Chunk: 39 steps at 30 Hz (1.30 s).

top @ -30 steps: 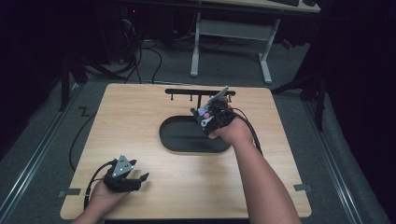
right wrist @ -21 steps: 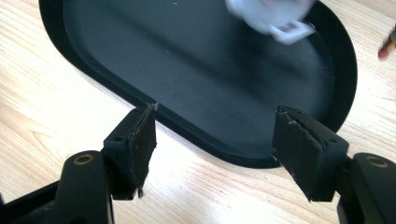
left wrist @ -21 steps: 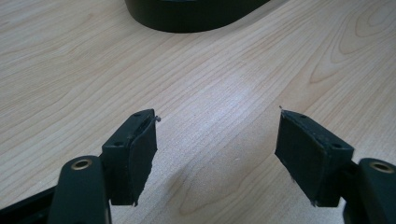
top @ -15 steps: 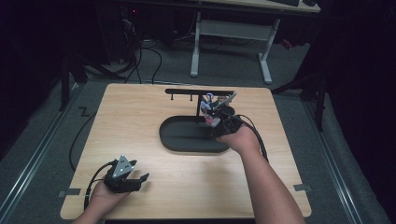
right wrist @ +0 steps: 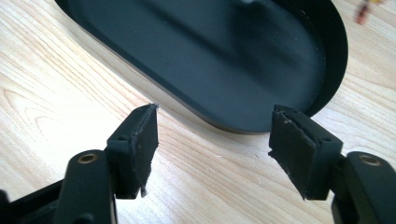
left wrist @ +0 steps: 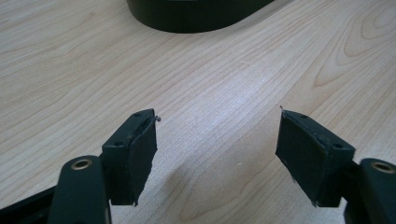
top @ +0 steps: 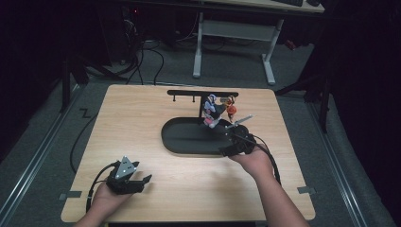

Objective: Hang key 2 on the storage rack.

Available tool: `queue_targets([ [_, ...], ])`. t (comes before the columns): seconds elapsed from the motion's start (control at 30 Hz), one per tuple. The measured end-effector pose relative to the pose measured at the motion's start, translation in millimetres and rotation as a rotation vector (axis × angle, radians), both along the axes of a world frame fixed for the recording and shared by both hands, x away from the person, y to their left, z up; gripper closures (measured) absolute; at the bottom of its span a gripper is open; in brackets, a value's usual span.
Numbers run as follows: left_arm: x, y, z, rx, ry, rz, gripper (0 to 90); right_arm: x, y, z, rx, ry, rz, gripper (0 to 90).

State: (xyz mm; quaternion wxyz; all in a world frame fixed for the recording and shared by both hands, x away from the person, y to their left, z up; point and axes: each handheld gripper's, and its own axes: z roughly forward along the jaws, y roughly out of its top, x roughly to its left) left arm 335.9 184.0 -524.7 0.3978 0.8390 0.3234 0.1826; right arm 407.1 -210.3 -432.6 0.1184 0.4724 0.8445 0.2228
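The small colourful charms [top: 216, 109] hang from the black stand's crossbar [top: 203, 93], beyond and slightly left of the right tool [top: 235, 143]. The stand's oval base [right wrist: 219, 60] lies just ahead of that tool's parted, empty jaws. The left tool [top: 126, 178] rests on the worktop [left wrist: 224, 79], its jaws wide apart and empty.

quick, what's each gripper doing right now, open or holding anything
Left gripper: open, nothing between its fingers, over the light wooden table.
Right gripper: open, empty, by the rim of the black oval tray.
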Motion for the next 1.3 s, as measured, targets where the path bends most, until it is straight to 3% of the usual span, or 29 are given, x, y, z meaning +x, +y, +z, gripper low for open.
queue_targets([
  [0.23, -0.3, -4.2, -1.3, 0.0, 0.001, -0.016, 28.8, -15.7, -12.3, -16.9, 0.02, -0.061, -0.018, 27.9],
  [0.37, -1.3, -8.9, -2.0, 0.0, -0.004, -0.032, 28.6, -38.0, -21.1, -33.1, 0.019, -0.162, -0.071, 26.3],
  [0.57, -3.7, -12.1, -1.8, -0.002, -0.012, -0.05, 28.5, -66.8, -36.8, -54.4, 0.145, -0.24, -0.097, 22.7],
  [0.7, -4.6, -13.0, -2.4, 0.007, -0.019, -0.054, 28.3, -89.7, -49.4, -69.8, 0.27, -0.276, -0.117, 18.6],
  [0.73, -4.7, -12.8, -3.2, 0.006, -0.013, -0.046, 28.2, -101.8, -52.8, -74.2, 0.313, -0.285, -0.142, 17.6],
  [0.8, -4.8, -12.0, -3.0, -0.004, -0.002, -0.031, 28.1, -123.7, -56.3, -81.8, 0.347, -0.361, -0.172, 17.3],
  [0.87, -5.6, -11.4, -1.3, -0.013, -0.011, -0.02, 28.0, -133.0, -56.6, -75.2, 0.323, -0.37, -0.126, 13.1],
  [0.9, -5.7, -11.3, -1.0, -0.014, -0.012, -0.016, 28.0, -138.7, -57.0, -73.5, 0.27, -0.436, -0.13, 13.3],
  [0.93, -5.7, -11.4, -0.8, -0.018, -0.01, -0.009, 28.0, -140.6, -57.5, -75.0, 0.256, -0.474, -0.133, 13.1],
  [0.97, -5.4, -11.4, -1.0, -0.02, -0.009, 0.0, 27.9, -139.2, -58.1, -78.6, 0.272, -0.481, -0.133, 11.3],
  [1.07, -5.9, -12.1, -2.5, -0.026, -0.004, 0.022, 27.6, -128.5, -58.4, -85.2, 0.288, -0.398, -0.129, 8.3],
  [1.2, -8.5, -13.5, -2.2, -0.027, -0.01, 0.017, 27.2, -125.0, -54.8, -89.8, 0.31, -0.393, -0.119, 8.4],
  [1.3, -8.4, -12.9, -2.6, -0.024, -0.01, 0.007, 26.9, -125.0, -51.5, -89.8, 0.299, -0.405, -0.108, 8.5],
])
